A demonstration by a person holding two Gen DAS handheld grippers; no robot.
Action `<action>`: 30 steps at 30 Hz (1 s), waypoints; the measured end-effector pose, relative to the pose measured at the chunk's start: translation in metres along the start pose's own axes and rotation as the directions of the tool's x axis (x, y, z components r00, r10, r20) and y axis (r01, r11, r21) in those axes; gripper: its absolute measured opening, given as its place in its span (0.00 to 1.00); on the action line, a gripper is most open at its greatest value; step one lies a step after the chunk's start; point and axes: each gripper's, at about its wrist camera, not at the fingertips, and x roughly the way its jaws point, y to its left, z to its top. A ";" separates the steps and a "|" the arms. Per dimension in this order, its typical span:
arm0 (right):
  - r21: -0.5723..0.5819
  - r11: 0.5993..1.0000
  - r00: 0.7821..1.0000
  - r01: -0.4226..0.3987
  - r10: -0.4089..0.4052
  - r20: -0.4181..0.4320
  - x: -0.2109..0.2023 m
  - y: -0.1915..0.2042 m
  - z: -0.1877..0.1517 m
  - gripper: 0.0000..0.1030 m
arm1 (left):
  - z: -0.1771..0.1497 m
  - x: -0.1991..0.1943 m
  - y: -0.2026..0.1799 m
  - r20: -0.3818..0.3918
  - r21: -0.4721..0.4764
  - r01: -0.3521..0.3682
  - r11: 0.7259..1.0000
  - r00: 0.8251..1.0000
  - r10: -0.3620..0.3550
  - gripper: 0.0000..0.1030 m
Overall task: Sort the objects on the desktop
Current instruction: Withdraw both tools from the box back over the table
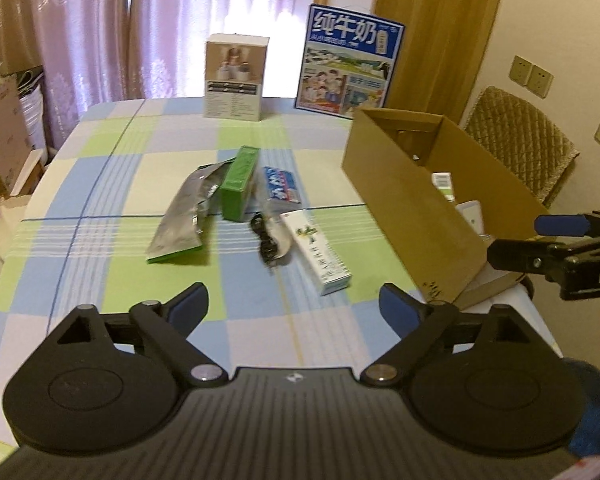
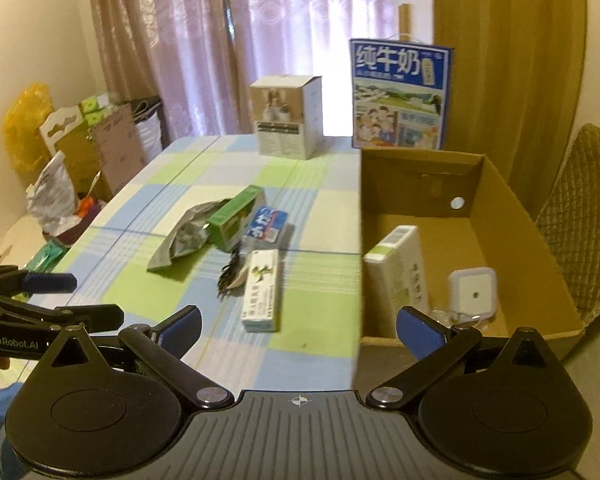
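Left wrist view: the left gripper [image 1: 294,308] hovers over the checked surface [image 1: 100,184], jaws wide apart and empty. Ahead lies a cluster of loose items: a silver foil pouch [image 1: 180,216], a green box [image 1: 240,184] leaning on it, a blue-and-white packet [image 1: 282,186], a dark tangled object [image 1: 266,240] whose nature cannot be made out, and a white carton [image 1: 318,258] nearest the gripper. The cardboard box [image 1: 404,204] stands to the right, and only slivers of its contents show over its wall. The right gripper [image 1: 556,240] enters from the right edge, seen side-on and cut off by the frame.

Right wrist view: the right gripper [image 2: 300,328] is held at the near corner of the cardboard box [image 2: 520,216], jaws likewise spread and holding nothing. This view looks into the box, which the other does not: a tall white carton [image 2: 398,272] rests against the left wall, and a square white device [image 2: 472,294] lies beside it; small clear items at its foot are partly hidden behind a blue pad. The left gripper [image 2: 40,292] appears at the left edge, cut off.

Both views show a photo-printed box [image 2: 286,116] and a blue milk carton [image 2: 400,94] upright at the far edge.
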 end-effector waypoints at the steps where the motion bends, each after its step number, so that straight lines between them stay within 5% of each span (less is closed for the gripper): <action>1: -0.005 1.000 1.000 -0.005 0.005 -0.006 0.002 0.005 -0.002 0.98 | -0.002 -0.001 0.004 0.000 -0.005 -0.007 1.000 1.000 0.007 0.92; 16: -0.075 0.994 0.994 -0.075 0.068 -0.086 0.041 0.047 -0.018 0.98 | -0.015 0.005 0.060 -0.033 -0.046 -0.098 0.994 0.995 0.096 0.95; 30: -0.073 0.993 0.985 -0.091 0.079 -0.153 0.109 0.050 -0.013 0.98 | -0.004 0.053 0.070 -0.060 -0.040 -0.058 0.997 0.997 0.056 0.94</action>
